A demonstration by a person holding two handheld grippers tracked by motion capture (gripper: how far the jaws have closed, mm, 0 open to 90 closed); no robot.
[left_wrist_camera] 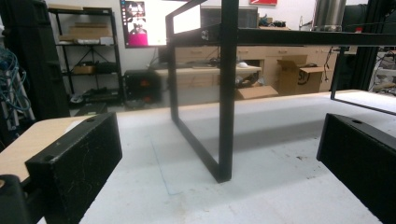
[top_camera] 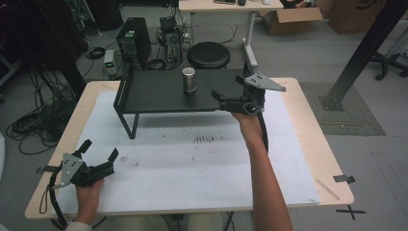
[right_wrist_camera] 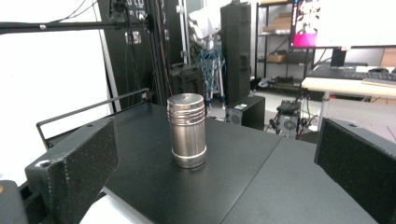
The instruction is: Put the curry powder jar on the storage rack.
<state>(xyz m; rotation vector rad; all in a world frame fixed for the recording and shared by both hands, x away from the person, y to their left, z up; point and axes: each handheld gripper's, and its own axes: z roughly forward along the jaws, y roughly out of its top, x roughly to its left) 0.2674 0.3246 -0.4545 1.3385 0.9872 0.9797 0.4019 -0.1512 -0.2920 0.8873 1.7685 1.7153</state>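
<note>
Standing upright, shiny steel canister (right_wrist_camera: 187,130) (ribbed near its top).

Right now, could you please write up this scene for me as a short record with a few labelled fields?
Item: metal canister, upright.
Resting on: black shelf, standing on the white-topped table.
Right claw: open, level with the shelf top, aimed at the canister, not touching it.
Left claw: open, low over the table's near left corner, holding nothing.
Likely next move: right claw closes in on the canister.

no readable text, labels or numbers on anything in view
</note>
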